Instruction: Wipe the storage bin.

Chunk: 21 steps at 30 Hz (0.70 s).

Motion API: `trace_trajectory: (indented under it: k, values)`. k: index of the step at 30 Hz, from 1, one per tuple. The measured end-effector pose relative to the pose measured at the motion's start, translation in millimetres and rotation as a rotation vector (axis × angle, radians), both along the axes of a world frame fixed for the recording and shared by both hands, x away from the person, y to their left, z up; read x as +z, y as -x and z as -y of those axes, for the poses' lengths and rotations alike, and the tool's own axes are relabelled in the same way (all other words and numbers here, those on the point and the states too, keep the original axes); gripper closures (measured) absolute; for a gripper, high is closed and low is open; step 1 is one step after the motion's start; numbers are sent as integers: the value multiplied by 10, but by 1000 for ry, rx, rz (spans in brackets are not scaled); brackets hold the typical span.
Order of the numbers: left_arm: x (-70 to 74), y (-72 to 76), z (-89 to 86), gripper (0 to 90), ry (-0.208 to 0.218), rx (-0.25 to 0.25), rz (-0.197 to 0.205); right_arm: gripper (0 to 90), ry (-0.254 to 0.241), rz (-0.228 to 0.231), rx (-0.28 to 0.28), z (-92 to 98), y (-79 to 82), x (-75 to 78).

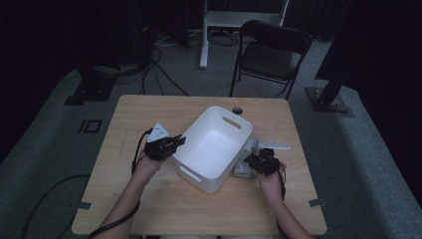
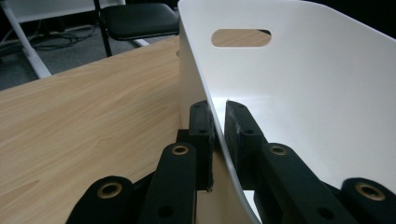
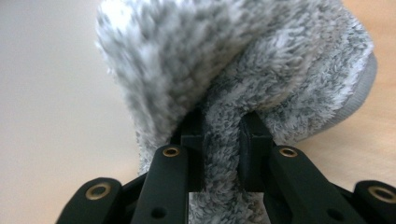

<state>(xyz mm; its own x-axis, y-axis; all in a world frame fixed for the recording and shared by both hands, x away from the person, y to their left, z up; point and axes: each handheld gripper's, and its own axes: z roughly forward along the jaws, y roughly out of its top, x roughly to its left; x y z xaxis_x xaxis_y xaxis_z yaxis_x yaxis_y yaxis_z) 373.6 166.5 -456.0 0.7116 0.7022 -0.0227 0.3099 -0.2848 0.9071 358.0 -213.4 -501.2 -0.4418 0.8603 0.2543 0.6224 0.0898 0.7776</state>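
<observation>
A white plastic bin (image 1: 215,130) with handle slots stands in the middle of the wooden table, empty inside. My left gripper (image 1: 175,143) is shut on its left rim; in the left gripper view the thin white wall (image 2: 261,88) runs between the two black pads. A fluffy grey-and-white cloth (image 1: 246,158) lies just right of the bin. My right gripper (image 1: 259,160) is shut on it, and in the right gripper view a fold of the grey cloth (image 3: 243,70) is pinched between the pads, bulging above them.
The wooden table (image 1: 149,114) has bare room on its left half and along its front edge. A black folding chair (image 1: 271,52) stands behind the table, with a white stand (image 1: 219,20) and cables on the floor beyond. A small round hole (image 1: 237,110) sits near the table's far edge.
</observation>
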Motion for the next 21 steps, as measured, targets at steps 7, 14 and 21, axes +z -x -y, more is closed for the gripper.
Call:
trace_trajectory:
  k: [7, 14, 21]
  values:
    - [7, 10, -139, 825, 13, -90, -28, 757, -38, 100, -43, 237, 36, 372]
    - [10, 6, -164, 823, -9, -155, -22, 757, -50, 80, -11, 280, -19, 387]
    - [6, 1, -160, 823, -10, -156, -18, 759, -20, 30, -26, 229, -54, 201]
